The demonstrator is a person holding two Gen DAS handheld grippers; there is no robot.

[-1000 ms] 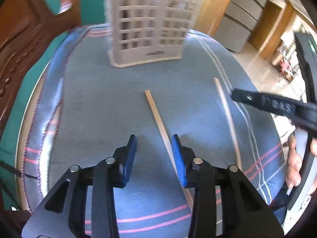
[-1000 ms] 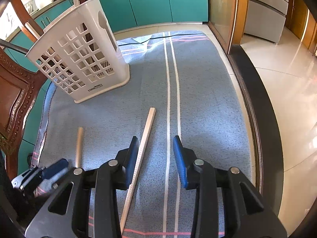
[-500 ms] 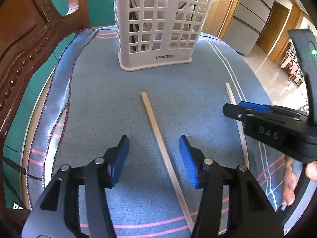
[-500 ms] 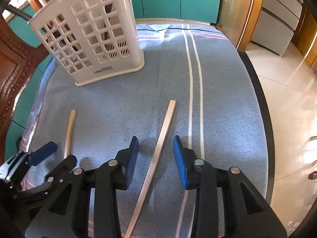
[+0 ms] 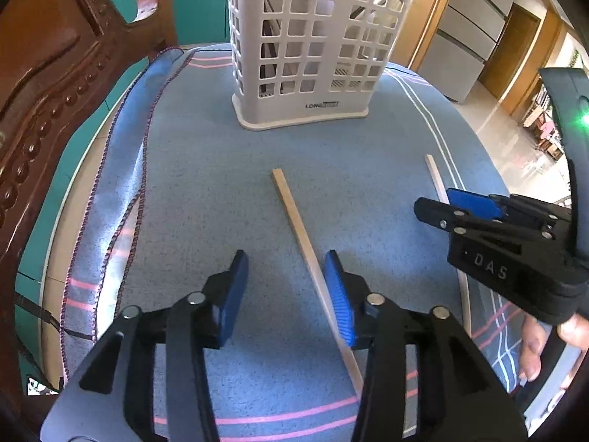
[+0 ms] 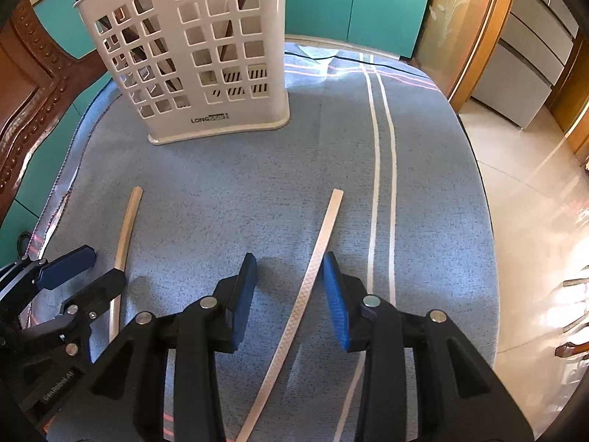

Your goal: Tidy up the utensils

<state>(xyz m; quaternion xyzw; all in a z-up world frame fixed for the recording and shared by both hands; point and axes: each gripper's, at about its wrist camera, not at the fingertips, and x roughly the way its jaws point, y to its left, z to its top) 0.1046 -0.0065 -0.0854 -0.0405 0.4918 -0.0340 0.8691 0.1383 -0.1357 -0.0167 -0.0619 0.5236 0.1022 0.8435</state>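
Note:
Two long pale wooden sticks lie on the blue cloth. In the left wrist view the left stick (image 5: 302, 235) runs between my open left gripper (image 5: 283, 287), close to its right finger. The right stick (image 5: 438, 180) lies under my right gripper (image 5: 438, 206). In the right wrist view the right stick (image 6: 313, 269) lies between my open right gripper (image 6: 289, 287), near its right finger. The left stick (image 6: 125, 232) shows beside my left gripper (image 6: 92, 269). A white lattice utensil basket (image 5: 313, 44), also seen in the right wrist view (image 6: 198, 55), stands upright at the far side.
A carved wooden chair back (image 5: 48, 73) rises at the left table edge. The blue striped cloth (image 6: 383, 147) covers a rounded table; its edge drops to a tiled floor (image 6: 533, 202) on the right. Teal cabinets (image 6: 349, 0) stand behind.
Both grippers have moved forward and lower toward the sticks. Each stick now lies between its gripper's open fingers. The basket looms larger.

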